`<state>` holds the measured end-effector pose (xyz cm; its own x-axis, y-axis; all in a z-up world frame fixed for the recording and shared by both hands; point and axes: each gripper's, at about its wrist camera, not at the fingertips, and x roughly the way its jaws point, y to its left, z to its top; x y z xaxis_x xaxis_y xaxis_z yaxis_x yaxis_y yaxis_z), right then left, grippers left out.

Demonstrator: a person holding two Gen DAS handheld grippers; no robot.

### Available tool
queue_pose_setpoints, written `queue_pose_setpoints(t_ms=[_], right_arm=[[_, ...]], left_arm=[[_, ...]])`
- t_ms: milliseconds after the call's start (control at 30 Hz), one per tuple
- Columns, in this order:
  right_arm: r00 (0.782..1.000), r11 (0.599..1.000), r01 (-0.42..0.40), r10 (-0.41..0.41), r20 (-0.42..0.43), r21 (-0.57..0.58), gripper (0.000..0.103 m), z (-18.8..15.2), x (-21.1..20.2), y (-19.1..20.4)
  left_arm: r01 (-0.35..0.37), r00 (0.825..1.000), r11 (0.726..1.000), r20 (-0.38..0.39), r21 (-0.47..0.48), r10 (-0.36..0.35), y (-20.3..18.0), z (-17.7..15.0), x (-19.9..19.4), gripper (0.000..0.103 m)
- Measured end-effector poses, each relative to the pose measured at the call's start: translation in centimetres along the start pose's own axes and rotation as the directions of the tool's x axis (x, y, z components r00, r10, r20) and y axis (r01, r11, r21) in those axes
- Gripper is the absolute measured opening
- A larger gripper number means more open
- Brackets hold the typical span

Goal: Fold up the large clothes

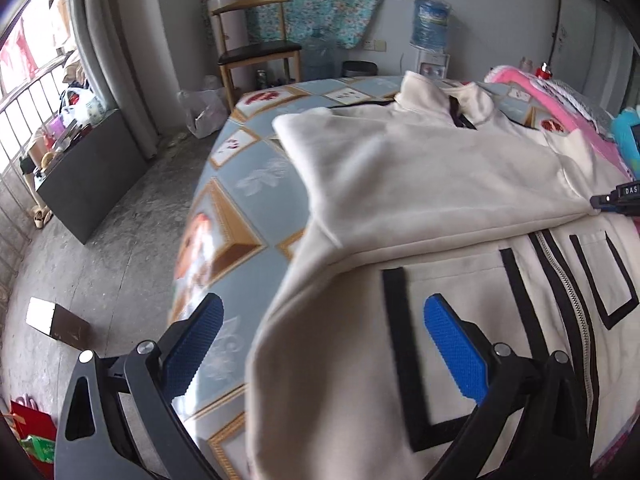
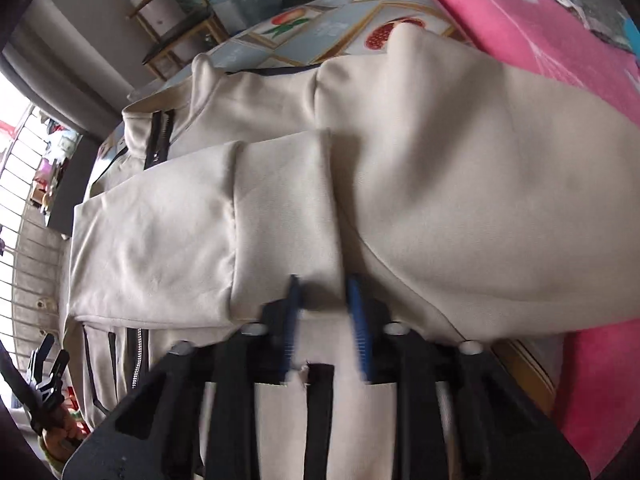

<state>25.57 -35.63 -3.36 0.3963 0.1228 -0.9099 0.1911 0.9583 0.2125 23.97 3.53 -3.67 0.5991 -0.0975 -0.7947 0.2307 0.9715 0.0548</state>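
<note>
Bedroom-like space, concrete floor (image 1: 120,216), one wooden chair (image 1: 256,44) at the back wall, two water jugs (image 1: 430,22) near it, one on a dispenser and one on the floor. One cream zip-up jacket (image 1: 420,184) lies spread on a table covered with a fruit-print cloth (image 1: 224,216), with a pink blanket (image 2: 520,40) beside it. Step in hand looks like the sleeve fold: one sleeve (image 2: 192,220) already lies crosswise over the chest, the other bulges near the pink blanket. Left gripper (image 1: 324,344) hovers over the hem corner with its two blue pads spread wide, nothing between them. Right gripper (image 2: 324,292) sits low on the cloth at the folded sleeve's cuff, its jaws nearly together; a pinch of cream fabric seems to lie between them, but blur hides whether they truly clamp it. Next move likely calls for flattening the second sleeve inward, then both grippers taking the hem to fold upward toward the collar (image 1: 444,92).
</note>
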Motion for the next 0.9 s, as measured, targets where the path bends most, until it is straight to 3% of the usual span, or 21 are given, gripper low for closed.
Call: queue_pose_setpoints(t_ms=[167,333,400,467,533,600,700,800,900], right_arm=[[0.997,0.994,0.079,-0.080,-0.013,-0.069,0.007,-0.3,-0.2,1.1],[0.997,0.993,0.057,-0.052,0.048,-0.108,0.014,-0.1,-1.8,1.6],[0.995,0.995,0.044,-0.036,0.091,-0.089,0.045,-0.4,-3.7,0.7],[0.991,0.999,-0.001,0.008,0.132,-0.048,0.052,-0.9,-5.7,-1.2],[0.986,0.998,-0.053,0.050,0.160,0.015,0.054,-1.5,-7.7,-4.0],[0.978,0.992,-0.079,0.058,0.201,0.098,0.063,-2.4,-10.0,-7.8],[0.969,0.963,-0.042,-0.026,0.247,0.265,0.066,-3.9,-13.1,-15.2],[0.965,0.902,-0.010,-0.104,0.242,0.431,0.066,-5.5,-15.0,-22.2],[0.957,0.807,-0.024,-0.152,0.246,0.591,0.066,-7.5,-16.4,-29.1]], left_arm=[[-0.025,0.999,1.000,-0.037,-0.010,0.025,-0.5,-0.2,1.1,0.099],[-0.024,1.000,1.000,0.000,-0.020,0.024,-0.7,1.2,-0.5,0.099],[-0.028,1.000,1.000,0.015,-0.002,0.028,-1.6,2.3,-0.9,0.099],[-0.015,1.000,1.000,0.012,0.014,0.015,-3.1,4.0,-0.6,0.099],[-0.002,1.000,1.000,0.014,0.024,0.001,-4.2,5.3,0.1,0.099],[0.008,1.000,0.999,0.005,0.031,-0.008,-5.4,6.4,1.3,0.099],[0.027,0.999,0.999,-0.034,0.035,-0.026,-7.0,7.3,3.9,0.099],[0.027,0.997,0.998,-0.069,0.059,-0.023,-8.1,7.1,5.7,0.099],[0.022,0.995,0.997,-0.101,0.075,-0.015,-8.9,6.6,7.0,0.099]])
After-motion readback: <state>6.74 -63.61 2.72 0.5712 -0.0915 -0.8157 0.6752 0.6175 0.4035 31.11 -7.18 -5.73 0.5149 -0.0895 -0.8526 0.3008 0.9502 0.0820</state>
